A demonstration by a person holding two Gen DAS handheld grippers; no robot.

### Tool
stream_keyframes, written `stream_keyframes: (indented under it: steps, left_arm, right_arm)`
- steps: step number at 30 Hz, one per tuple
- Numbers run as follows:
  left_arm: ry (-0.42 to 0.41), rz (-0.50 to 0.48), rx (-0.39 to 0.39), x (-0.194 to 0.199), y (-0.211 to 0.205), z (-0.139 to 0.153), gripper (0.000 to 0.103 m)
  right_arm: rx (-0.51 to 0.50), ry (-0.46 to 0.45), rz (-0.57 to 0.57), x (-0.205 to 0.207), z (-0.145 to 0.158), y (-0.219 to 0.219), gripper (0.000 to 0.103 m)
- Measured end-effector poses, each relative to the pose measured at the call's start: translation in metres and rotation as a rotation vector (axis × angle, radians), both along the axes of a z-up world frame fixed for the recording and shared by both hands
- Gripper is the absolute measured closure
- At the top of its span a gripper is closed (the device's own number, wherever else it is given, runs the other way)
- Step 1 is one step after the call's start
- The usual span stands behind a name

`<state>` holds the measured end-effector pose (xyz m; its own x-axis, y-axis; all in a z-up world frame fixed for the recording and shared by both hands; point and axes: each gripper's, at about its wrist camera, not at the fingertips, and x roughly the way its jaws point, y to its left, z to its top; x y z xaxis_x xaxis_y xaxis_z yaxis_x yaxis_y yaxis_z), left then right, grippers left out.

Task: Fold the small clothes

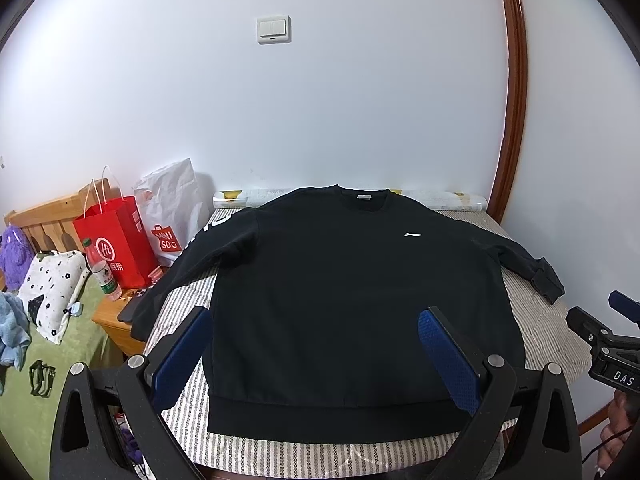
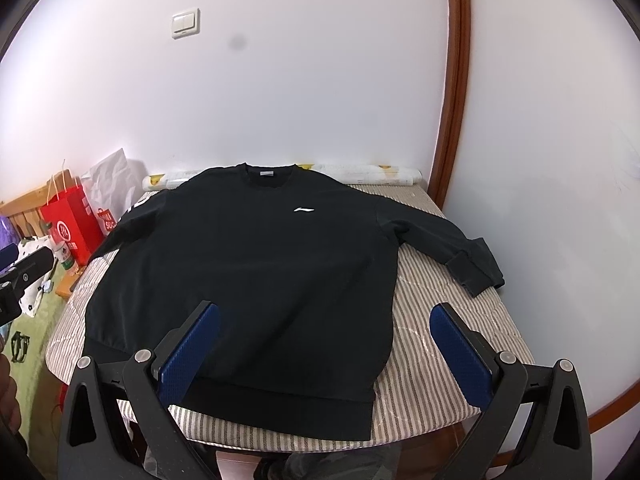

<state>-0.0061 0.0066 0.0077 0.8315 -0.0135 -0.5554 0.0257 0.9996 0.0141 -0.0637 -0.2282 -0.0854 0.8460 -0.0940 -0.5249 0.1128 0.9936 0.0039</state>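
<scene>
Jaws of both grippers wide apart above flat black sweatshirt (image 1: 336,300).

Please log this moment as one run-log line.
stage: pre-fold | sweatshirt: flat, unfolded | left claw: open | right claw: open

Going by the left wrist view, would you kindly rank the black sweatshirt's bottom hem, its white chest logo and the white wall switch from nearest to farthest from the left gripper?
1. Black sweatshirt's bottom hem, low between the open left gripper's fingers.
2. White chest logo, right of centre, mid-table.
3. White wall switch, high on the far wall.
</scene>
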Motion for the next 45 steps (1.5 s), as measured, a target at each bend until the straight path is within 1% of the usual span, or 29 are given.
stream_keyframes:
  steps: [10,20,32,42,45]
  left_arm:
    - [-0.002,-0.001,0.000,0.000,0.001,-0.001,0.000]
    - [-0.004,-0.001,-0.016,0.004,0.002,0.000,0.000]
    - [-0.015,-0.006,-0.018,-0.005,0.001,-0.001,0.000]
    - [-0.011,0.010,-0.024,-0.004,0.010,-0.002,0.000]
    - [-0.013,0.015,-0.039,-0.002,0.015,-0.002,0.000]
  right_arm:
    - [0.005,-0.002,0.014,0.000,0.003,0.007,0.000]
    - [0.010,-0.011,0.016,-0.001,0.005,0.008,0.000]
    - [-0.001,-0.020,0.028,-0.004,0.008,0.014,0.000]
    - [0.008,-0.014,0.019,-0.002,0.008,0.015,0.000]
    - [-0.010,-0.012,0.017,-0.001,0.008,0.018,0.000]
